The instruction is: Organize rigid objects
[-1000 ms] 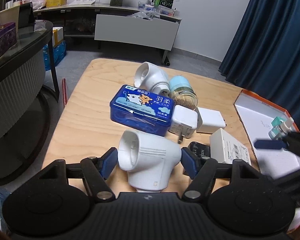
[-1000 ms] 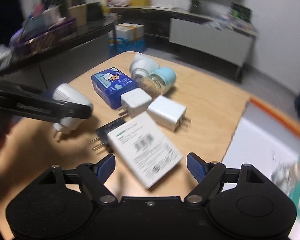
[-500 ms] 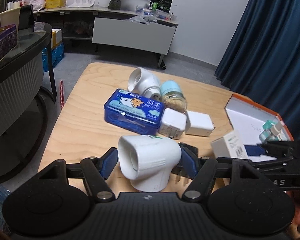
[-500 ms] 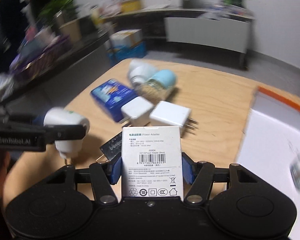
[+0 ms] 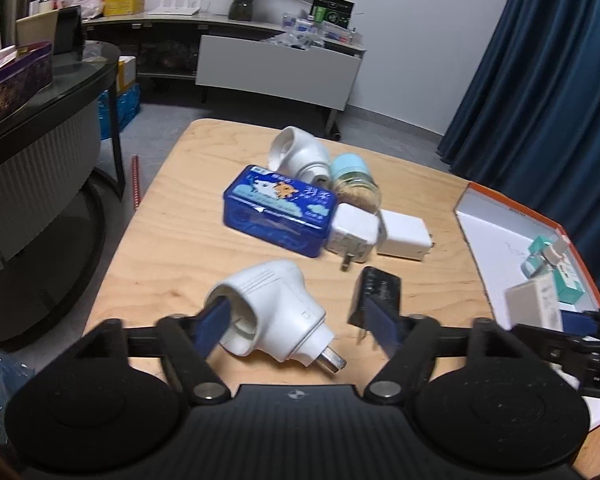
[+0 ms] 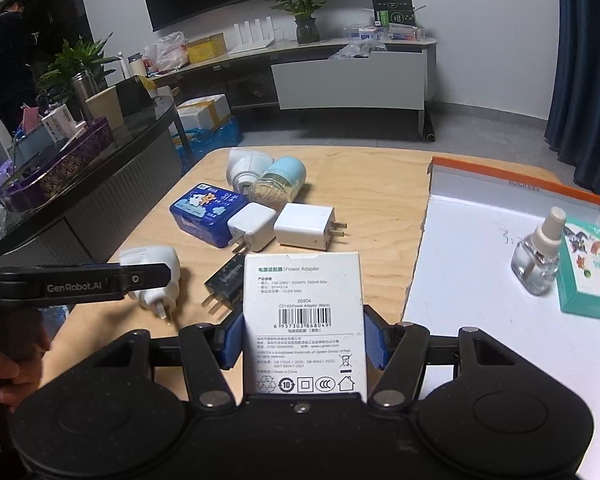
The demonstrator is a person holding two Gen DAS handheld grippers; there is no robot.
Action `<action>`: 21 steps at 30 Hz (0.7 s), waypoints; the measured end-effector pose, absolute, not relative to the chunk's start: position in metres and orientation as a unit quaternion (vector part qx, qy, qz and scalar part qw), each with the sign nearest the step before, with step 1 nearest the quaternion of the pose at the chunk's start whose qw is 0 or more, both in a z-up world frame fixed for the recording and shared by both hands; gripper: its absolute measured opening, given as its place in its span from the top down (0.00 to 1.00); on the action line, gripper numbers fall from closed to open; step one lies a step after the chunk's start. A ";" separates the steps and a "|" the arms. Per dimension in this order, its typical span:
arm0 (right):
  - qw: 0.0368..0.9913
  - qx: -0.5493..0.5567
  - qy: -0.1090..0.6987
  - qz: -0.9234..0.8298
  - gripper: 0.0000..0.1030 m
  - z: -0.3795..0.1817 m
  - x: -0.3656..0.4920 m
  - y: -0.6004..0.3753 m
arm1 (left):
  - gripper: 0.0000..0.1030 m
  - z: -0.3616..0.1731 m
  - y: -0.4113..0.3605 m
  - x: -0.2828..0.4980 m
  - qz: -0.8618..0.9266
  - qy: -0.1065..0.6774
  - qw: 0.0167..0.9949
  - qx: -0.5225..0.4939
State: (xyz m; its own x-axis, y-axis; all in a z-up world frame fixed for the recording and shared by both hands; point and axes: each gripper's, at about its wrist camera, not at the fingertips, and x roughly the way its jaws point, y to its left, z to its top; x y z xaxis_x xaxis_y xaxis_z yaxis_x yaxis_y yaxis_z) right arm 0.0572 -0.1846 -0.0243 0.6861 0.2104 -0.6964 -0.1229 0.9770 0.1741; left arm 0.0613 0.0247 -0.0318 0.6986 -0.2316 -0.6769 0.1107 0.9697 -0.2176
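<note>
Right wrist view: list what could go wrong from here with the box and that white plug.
1. The right gripper clamps the power adapter box only at its lower edges; carried to the tray, it may tilt or slip.
2. Set down carelessly, it could topple the small glass bottle standing beside the green carton.
3. The left gripper looks open around the white plug, which lies tilted and might roll.

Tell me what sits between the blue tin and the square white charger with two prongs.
A smaller white plug adapter sits between the blue tin and the white charger, apparently touching both. The right wrist view shows it most clearly.
</note>
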 end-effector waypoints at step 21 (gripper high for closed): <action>0.917 0.076 0.379 0.096 0.31 -0.024 0.053 -0.186 | 0.28 -0.053 0.018 0.075 -0.077 0.373 0.923 -0.059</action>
State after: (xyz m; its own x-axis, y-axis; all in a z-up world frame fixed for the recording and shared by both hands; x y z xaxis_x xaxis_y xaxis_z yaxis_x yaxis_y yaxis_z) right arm 0.0528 -0.1859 -0.0237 0.6936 0.2342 -0.6812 -0.1189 0.9699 0.2124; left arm 0.0745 0.0177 -0.0532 0.7099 -0.1866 -0.6791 0.0993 0.9811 -0.1659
